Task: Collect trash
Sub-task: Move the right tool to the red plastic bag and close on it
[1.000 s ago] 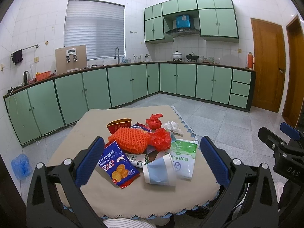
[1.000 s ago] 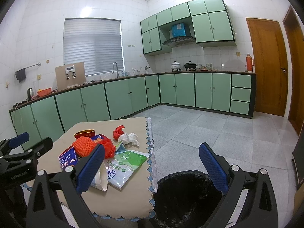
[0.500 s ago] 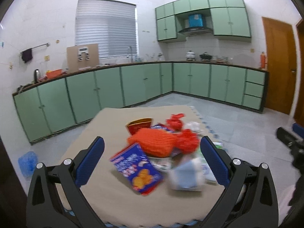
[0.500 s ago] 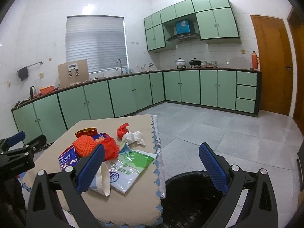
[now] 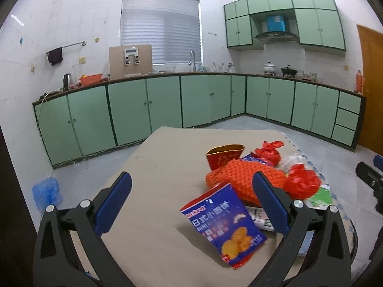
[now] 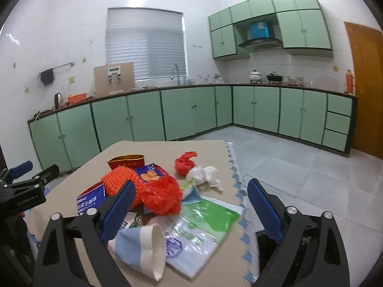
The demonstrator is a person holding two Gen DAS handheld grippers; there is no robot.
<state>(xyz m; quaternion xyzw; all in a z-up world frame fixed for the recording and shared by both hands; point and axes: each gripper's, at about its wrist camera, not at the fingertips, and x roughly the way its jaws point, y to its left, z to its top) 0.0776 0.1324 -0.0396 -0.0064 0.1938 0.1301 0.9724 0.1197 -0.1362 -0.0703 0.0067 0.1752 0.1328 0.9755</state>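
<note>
A pile of trash lies on the beige table (image 5: 162, 167): a blue biscuit packet (image 5: 225, 224), an orange foam net (image 5: 241, 179), a red plastic bag (image 6: 162, 198), a white tissue wad (image 6: 205, 174), a green-and-white bag (image 6: 201, 227) and a paper cup (image 6: 143, 251) on its side. My left gripper (image 5: 191, 179) is open low over the table, with the biscuit packet just ahead between its fingers, untouched. My right gripper (image 6: 191, 184) hovers over the red bag and the green-and-white bag. Its jaws are closing, still wide, and the pads press on nothing.
A black-lined bin (image 6: 262, 244) stands on the floor by the table's right edge, mostly hidden behind my right finger. A blue bag (image 5: 46, 192) lies on the floor at the left. Green cabinets (image 5: 129, 110) line the walls and a wooden door (image 6: 366, 91) is at the right.
Both grippers have come lower and nearer the pile. In the left view the trash slid right. The right gripper swung left over the table, and the bin dropped to the lower right corner.
</note>
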